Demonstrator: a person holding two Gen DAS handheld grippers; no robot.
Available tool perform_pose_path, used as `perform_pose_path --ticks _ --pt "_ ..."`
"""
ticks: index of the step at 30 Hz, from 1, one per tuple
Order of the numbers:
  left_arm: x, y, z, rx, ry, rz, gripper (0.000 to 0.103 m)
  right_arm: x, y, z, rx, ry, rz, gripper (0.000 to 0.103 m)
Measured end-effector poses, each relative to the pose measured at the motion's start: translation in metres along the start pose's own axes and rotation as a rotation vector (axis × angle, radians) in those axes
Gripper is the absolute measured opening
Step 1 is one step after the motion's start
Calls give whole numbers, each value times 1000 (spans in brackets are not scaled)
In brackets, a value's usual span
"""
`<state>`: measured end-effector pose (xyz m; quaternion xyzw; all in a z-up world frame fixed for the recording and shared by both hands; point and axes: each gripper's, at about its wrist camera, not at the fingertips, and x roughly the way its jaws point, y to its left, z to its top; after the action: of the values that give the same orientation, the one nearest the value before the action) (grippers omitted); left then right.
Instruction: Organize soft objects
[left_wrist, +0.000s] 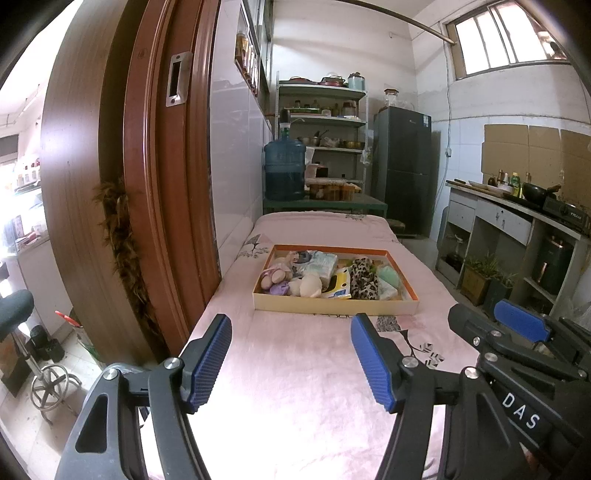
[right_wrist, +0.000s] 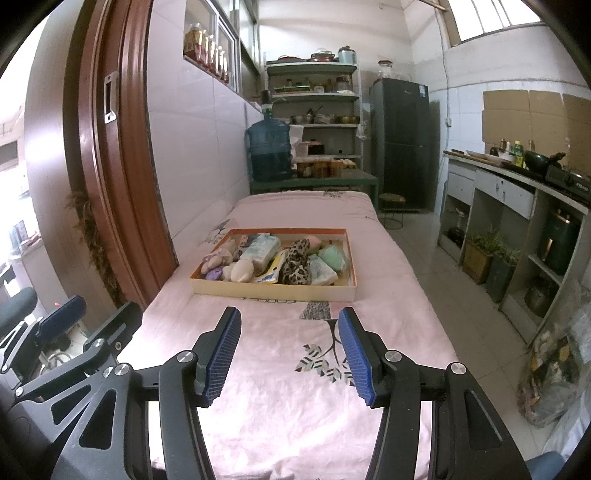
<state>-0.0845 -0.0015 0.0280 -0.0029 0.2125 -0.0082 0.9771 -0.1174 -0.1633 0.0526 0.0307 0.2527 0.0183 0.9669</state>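
Both grippers hang over the near end of the pink sheet (left_wrist: 295, 387), side by side, neither touching anything.

Left gripper (left_wrist: 291, 363): jaws spread wide, nothing between the blue pads, only sheet below.
Right gripper (right_wrist: 290, 356): jaws apart, a bit narrower, also empty. It shows at the right edge of the left wrist view; the left one shows at the left edge of the right wrist view.

Soft objects all sit in the shallow orange-rimmed box (right_wrist: 273, 291), mid-table, well beyond both sets of fingertips:
- left end: purple-and-cream plush toys (right_wrist: 218, 264)
- next to them: a cream round pad (right_wrist: 242, 271)
- far middle: white soft packs (right_wrist: 264, 247)
- centre: leopard-print fabric (right_wrist: 299, 264), a yellow-and-white packet (right_wrist: 275, 269) just left of it
- right end: mint-green bundle (right_wrist: 330, 256), pale pack (right_wrist: 321, 275) in front of it

The items overlap; in the fisheye I can't tell the exact count.

Far end: blue water jug (left_wrist: 284, 170), shelf rack (left_wrist: 325, 122), dark fridge (left_wrist: 402, 166). Wooden door frame (left_wrist: 155, 184) left, kitchen counter (right_wrist: 517, 184) right.
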Motion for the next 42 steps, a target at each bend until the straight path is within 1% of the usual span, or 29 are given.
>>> perform_pose_path --ticks 36,42 --pt "0 1 1 -1 -1 0 66 0 1 0 0 3 2 57" --pt "-2 -3 -3 -7 -14 9 66 2 6 -6 -2 7 7 57"
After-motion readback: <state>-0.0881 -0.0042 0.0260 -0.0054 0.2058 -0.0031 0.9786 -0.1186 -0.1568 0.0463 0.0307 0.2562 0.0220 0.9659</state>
